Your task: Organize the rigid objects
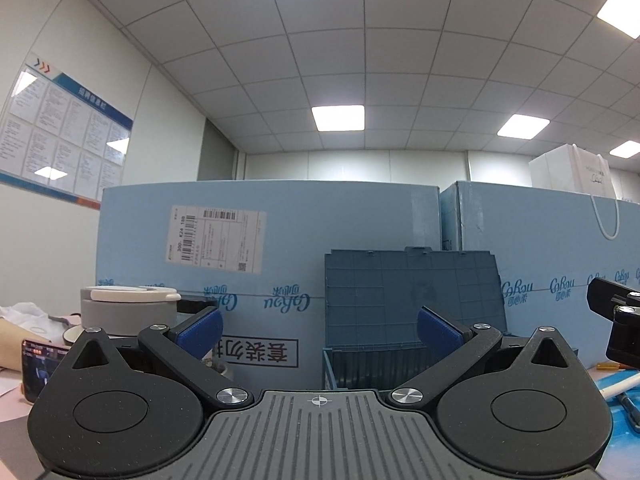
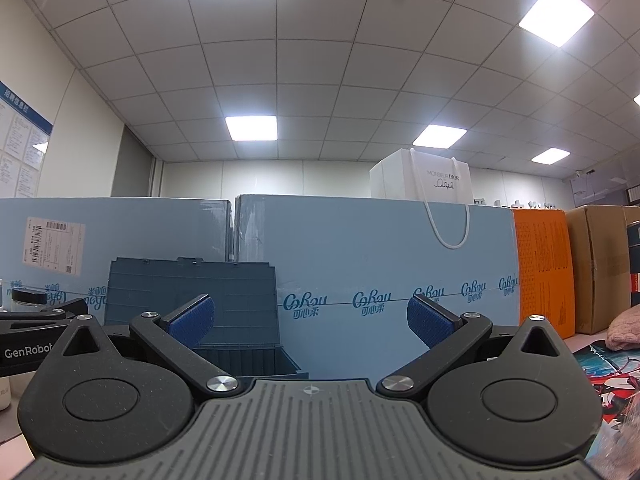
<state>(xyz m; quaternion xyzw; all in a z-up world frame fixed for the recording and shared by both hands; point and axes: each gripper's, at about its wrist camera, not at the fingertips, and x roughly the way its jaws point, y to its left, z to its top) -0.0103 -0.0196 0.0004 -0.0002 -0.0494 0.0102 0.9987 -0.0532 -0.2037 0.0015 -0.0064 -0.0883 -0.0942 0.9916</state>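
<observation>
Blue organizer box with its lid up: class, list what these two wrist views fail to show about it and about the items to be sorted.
- Inside of the blue organizer box: hidden in both views by its front wall and the left gripper or right gripper.
- White pen-like item: left view, cut off by the frame edge.
- Shipping label text: too small.
- Tabletop items: blocked by the gripper bodies.

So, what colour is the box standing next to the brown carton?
Orange, with small dark print; the right wrist view shows it best.
</observation>
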